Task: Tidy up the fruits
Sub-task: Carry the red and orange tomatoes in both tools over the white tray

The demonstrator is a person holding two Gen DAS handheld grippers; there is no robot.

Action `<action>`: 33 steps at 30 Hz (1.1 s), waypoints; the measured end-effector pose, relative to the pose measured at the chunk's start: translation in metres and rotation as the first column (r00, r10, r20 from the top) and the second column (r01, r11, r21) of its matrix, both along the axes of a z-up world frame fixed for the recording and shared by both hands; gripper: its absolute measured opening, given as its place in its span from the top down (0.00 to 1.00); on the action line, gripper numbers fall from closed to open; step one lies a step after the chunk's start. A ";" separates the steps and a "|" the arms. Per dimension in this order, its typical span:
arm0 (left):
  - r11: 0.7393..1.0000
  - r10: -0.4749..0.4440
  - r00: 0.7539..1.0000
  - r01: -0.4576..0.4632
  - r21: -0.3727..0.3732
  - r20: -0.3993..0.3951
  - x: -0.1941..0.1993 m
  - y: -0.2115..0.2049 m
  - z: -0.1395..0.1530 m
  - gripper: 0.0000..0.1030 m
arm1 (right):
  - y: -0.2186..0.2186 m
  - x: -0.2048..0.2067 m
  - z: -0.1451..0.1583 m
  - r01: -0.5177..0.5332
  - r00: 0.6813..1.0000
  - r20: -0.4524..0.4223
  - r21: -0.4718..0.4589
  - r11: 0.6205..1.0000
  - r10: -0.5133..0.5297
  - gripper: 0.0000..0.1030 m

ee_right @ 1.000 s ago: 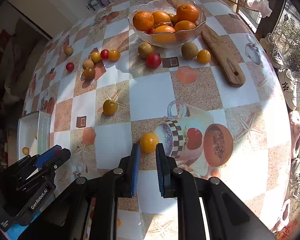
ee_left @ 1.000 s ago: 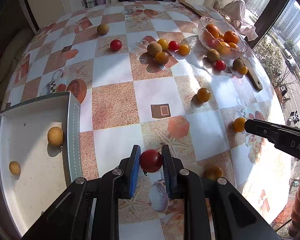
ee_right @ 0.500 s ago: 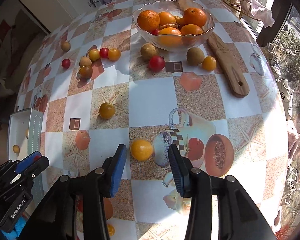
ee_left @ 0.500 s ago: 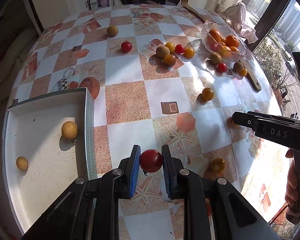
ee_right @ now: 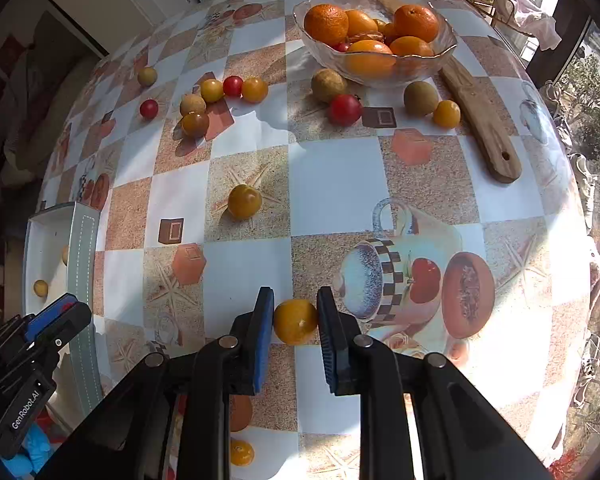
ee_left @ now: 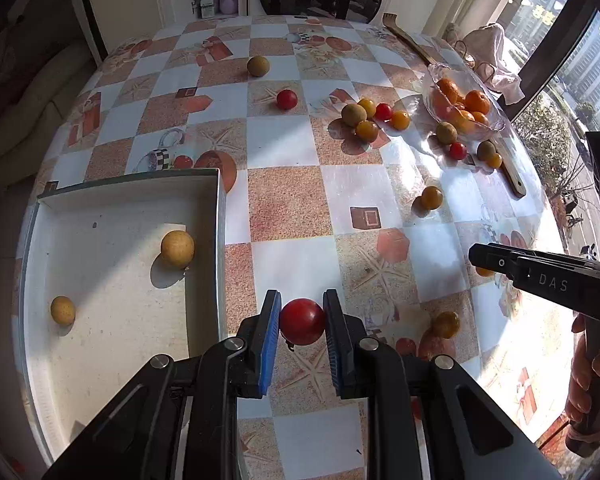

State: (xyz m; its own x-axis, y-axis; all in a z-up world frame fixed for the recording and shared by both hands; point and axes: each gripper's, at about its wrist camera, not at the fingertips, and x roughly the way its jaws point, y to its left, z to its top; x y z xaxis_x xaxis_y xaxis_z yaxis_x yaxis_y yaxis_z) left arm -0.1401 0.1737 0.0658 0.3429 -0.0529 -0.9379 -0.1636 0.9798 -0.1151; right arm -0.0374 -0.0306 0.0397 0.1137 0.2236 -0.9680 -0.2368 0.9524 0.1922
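My left gripper is shut on a red tomato and holds it above the table, just right of the white tray. The tray holds two tan round fruits. My right gripper is shut on a yellow-orange tomato near the table's front. In the left wrist view the right gripper shows at the right edge. In the right wrist view the left gripper shows at lower left beside the tray.
A glass bowl of oranges stands at the back right, a wooden paddle beside it. Several red, yellow and brown fruits lie scattered on the checkered tablecloth. One yellow tomato lies under my right gripper.
My right gripper opened, moved onto the yellow-orange tomato and closed on it. My left gripper, holding the red tomato, rose and drew back toward the tray.
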 end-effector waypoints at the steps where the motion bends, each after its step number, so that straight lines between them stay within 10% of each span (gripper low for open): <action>1: 1.000 0.007 1.000 -0.007 0.004 0.001 -0.002 0.004 0.002 0.77 | 0.003 -0.002 0.004 -0.003 1.000 0.000 0.009 1.000 0.003 0.76; 33: 0.948 0.300 0.951 -0.288 0.133 -0.076 -0.086 0.163 -0.035 0.77 | 0.254 -0.050 0.006 -0.346 0.933 -0.046 0.168 0.923 0.358 0.76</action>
